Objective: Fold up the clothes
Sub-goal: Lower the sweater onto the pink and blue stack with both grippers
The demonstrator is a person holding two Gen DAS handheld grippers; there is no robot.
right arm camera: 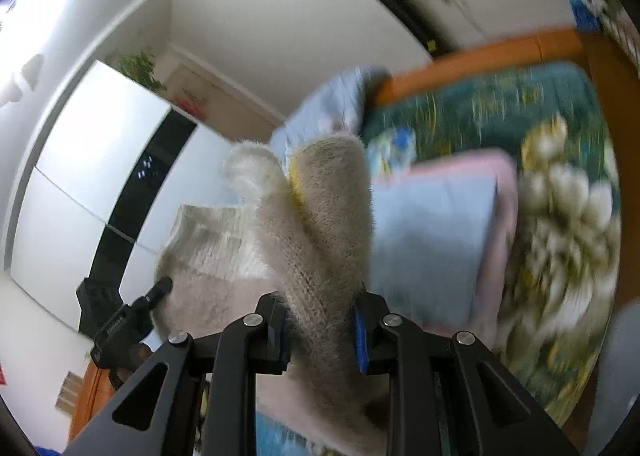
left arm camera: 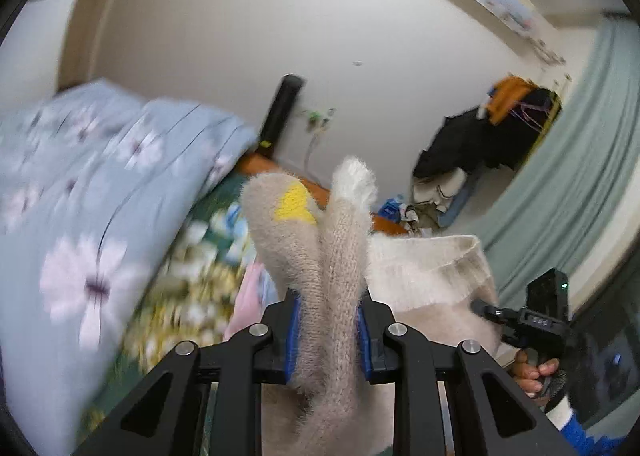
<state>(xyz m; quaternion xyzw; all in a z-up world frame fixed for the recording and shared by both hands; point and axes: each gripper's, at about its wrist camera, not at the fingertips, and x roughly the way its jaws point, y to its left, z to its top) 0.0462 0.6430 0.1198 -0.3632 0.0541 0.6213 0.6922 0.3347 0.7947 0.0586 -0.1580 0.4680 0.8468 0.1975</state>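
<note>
A fuzzy beige knit sweater (left arm camera: 320, 256) with a yellow patch and white cuff is lifted in the air above the bed. My left gripper (left arm camera: 328, 336) is shut on a bunched fold of it. In the right wrist view my right gripper (right arm camera: 320, 332) is shut on another bunched fold of the same sweater (right arm camera: 320, 215). The sweater's ribbed hem (left arm camera: 432, 268) stretches between the two grippers. The right gripper shows at the right edge of the left wrist view (left arm camera: 536, 316), the left gripper at the left of the right wrist view (right arm camera: 124, 320).
Below lies a bed with a green floral sheet (right arm camera: 520, 115) and an orange wooden frame (right arm camera: 480, 51). A folded pink and blue garment (right arm camera: 440, 236) rests on it. A blue flowered duvet (left arm camera: 80, 195) is piled at the left. Clothes hang (left arm camera: 480, 135) by a green curtain.
</note>
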